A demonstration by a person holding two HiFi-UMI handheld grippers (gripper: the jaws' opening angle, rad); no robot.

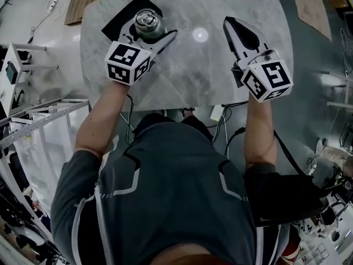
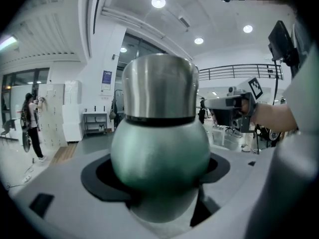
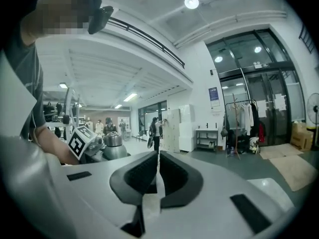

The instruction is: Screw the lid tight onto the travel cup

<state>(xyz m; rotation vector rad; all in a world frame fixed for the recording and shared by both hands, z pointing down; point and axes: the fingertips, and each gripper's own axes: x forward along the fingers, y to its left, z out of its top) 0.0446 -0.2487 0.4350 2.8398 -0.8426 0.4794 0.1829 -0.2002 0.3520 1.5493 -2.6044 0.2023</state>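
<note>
The travel cup (image 1: 148, 22) stands upright at the far left of the marble table (image 1: 209, 70). It has a rounded green body (image 2: 159, 138) and a steel lid (image 2: 159, 86) sitting on top over a black ring. My left gripper (image 1: 150, 31) is shut on the cup's body, one jaw on each side. My right gripper (image 1: 229, 22) hovers over the table's right part, a good way from the cup, shut with nothing between its pads (image 3: 158, 176). From the right gripper view the cup (image 3: 113, 146) shows small at the left.
A wooden board (image 1: 83, 1) lies on the floor beyond the table's far left corner. A white rack (image 1: 33, 120) stands to my left. Cables hang under the table's near edge (image 1: 220, 112). People stand far off in the hall (image 2: 30, 123).
</note>
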